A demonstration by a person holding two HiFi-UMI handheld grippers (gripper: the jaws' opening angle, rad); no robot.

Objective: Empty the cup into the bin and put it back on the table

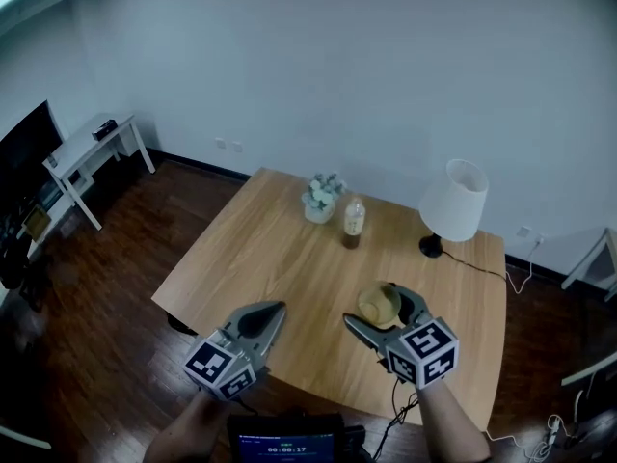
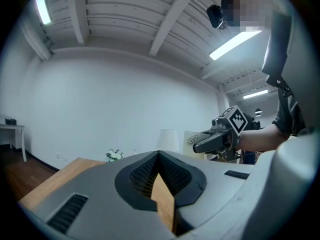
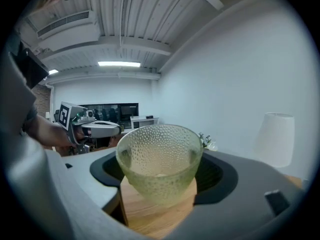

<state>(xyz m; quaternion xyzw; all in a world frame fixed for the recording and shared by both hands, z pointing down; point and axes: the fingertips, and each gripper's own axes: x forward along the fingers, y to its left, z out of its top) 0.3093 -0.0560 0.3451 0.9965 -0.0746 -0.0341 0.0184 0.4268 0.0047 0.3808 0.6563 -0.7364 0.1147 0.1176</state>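
A pale yellow dimpled glass cup [image 1: 379, 305] stands upright between the two fingers of my right gripper [image 1: 372, 305], low over the near part of the wooden table [image 1: 280, 258]. In the right gripper view the cup [image 3: 159, 164] fills the gap and both dark pads press its sides; I make out nothing inside it. My left gripper [image 1: 278, 309] hovers to the left of the cup, apart from it, shut with nothing held. In the left gripper view its jaws [image 2: 159, 155] meet at the tip, and the right gripper [image 2: 200, 142] with the cup [image 2: 191, 137] shows beyond. No bin is in view.
At the table's far side stand a white lamp [image 1: 453, 201] with a cable, a small potted plant [image 1: 321, 201] and a bottle [image 1: 354, 218]. A white side table [image 1: 92, 148] is at the far left wall. A small screen [image 1: 286, 444] sits below my hands.
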